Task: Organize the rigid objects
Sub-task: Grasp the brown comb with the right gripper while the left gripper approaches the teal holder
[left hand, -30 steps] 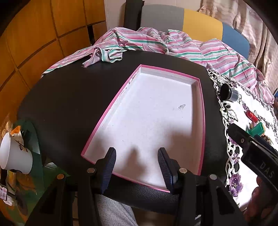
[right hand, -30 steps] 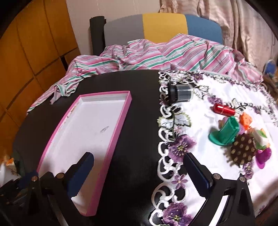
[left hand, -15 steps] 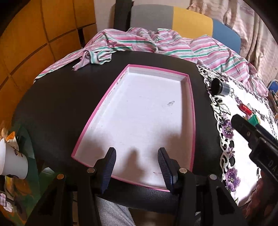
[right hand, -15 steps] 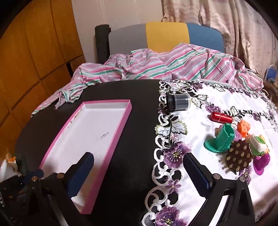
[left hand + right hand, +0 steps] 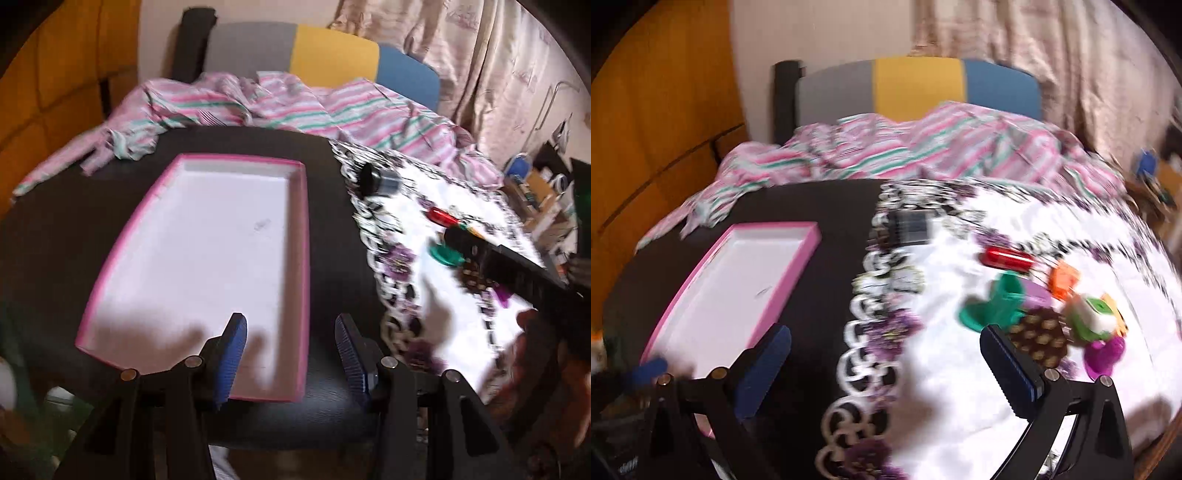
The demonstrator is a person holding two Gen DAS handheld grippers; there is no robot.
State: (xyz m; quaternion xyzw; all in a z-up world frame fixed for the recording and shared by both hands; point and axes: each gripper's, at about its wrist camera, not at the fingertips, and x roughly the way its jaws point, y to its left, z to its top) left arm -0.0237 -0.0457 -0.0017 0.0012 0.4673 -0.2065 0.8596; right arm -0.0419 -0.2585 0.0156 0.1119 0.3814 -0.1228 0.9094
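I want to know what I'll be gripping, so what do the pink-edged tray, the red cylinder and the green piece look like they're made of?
Pink-edged tray: probably cardboard or foam board, with a matte white floor and thin flat walls. Red cylinder: glossy, with a bright highlight, so metal or lacquered plastic; blur leaves it open. Green piece: likely moulded plastic, of even teal colour with a soft sheen.

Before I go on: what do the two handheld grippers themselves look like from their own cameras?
Both match: the left gripper and right gripper have black angular plastic frames with round silver pins at the pivots. Each finger ends in a ribbed blue pad. No cables show. Blur hides any markings. A bare hand shows behind the right gripper; no sleeve is visible.
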